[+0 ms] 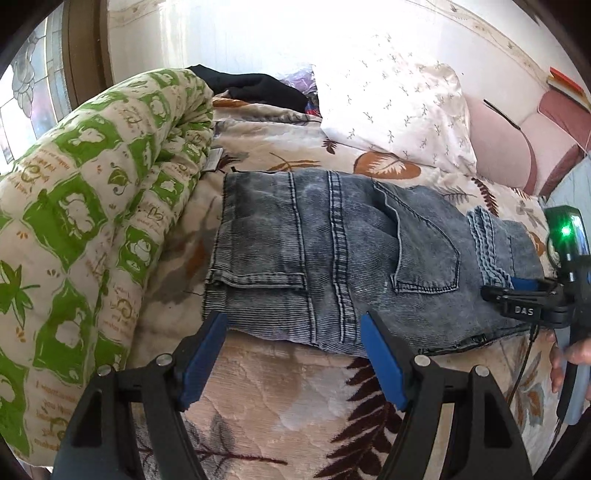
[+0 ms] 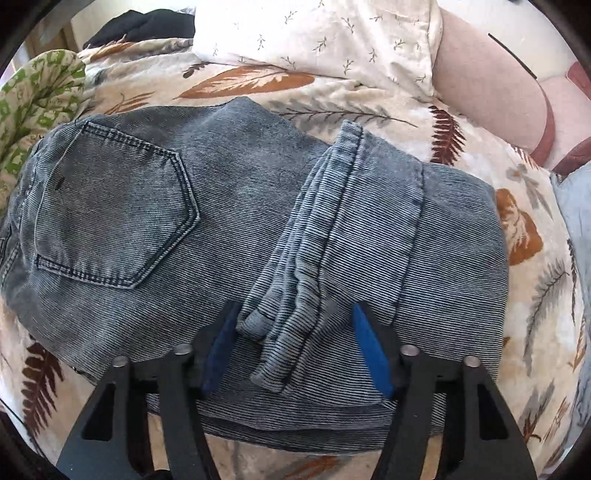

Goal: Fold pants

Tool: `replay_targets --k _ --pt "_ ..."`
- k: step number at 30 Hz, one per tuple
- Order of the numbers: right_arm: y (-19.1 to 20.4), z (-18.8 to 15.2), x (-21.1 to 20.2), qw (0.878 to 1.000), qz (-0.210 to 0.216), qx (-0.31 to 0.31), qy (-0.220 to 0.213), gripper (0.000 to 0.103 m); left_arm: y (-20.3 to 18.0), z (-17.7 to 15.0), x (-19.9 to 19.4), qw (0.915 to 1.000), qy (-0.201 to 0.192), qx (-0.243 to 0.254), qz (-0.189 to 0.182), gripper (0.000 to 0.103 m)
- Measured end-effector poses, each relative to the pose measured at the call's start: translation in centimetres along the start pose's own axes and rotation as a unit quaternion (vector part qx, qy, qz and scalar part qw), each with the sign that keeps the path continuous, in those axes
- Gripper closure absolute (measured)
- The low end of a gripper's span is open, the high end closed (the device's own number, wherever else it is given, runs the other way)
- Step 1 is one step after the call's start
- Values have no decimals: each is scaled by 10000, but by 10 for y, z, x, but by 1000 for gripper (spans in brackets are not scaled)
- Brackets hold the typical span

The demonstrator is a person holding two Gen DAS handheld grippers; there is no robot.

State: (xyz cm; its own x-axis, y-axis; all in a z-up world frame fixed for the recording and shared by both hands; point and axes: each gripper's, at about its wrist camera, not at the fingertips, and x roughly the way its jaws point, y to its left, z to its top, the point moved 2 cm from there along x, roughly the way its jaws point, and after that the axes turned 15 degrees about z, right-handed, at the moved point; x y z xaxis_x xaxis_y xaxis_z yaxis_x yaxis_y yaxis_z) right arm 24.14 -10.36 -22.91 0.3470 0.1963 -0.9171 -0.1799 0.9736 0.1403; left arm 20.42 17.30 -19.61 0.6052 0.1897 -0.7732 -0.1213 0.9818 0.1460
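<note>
The pants lie folded on the bed. The right tool, spread, straddles the cuffs at 6 o'clock, likely to grip them. The left tool, spread, hovers near the waistband, holding nothing.

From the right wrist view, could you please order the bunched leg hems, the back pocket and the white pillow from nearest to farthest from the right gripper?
1. Bunched leg hems: between the right gripper's fingers.
2. Back pocket: upper left, on the jeans.
3. White pillow: at the top, beyond the jeans.
</note>
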Motion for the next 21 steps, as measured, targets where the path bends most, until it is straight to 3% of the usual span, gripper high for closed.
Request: replay_targets --k 5,11,15,18,20,21 --pt "-8 -6 -11 9998 168 53 -9 71 -1 0 -2 10000 -19 -8 -32 26" --pt "-8 -12 -30 9995 303 -6 -57 75 -9 2 -8 9998 -106 111 -137 26" --pt "-1 -26 -38 9989 421 -186 -25 75 0 4 -4 10000 -81 -47 -21 26" --pt "-8 -26 -13 9984 560 67 77 60 6 -2 8 9998 135 -112 61 26" --pt "-5 -23 -13 9977 678 58 -26 35 10 -7 15 9995 285 -144 66 26" --pt "-3 -21 -15 9962 862 102 47 32 12 -10 18 9993 342 -143 72 26"
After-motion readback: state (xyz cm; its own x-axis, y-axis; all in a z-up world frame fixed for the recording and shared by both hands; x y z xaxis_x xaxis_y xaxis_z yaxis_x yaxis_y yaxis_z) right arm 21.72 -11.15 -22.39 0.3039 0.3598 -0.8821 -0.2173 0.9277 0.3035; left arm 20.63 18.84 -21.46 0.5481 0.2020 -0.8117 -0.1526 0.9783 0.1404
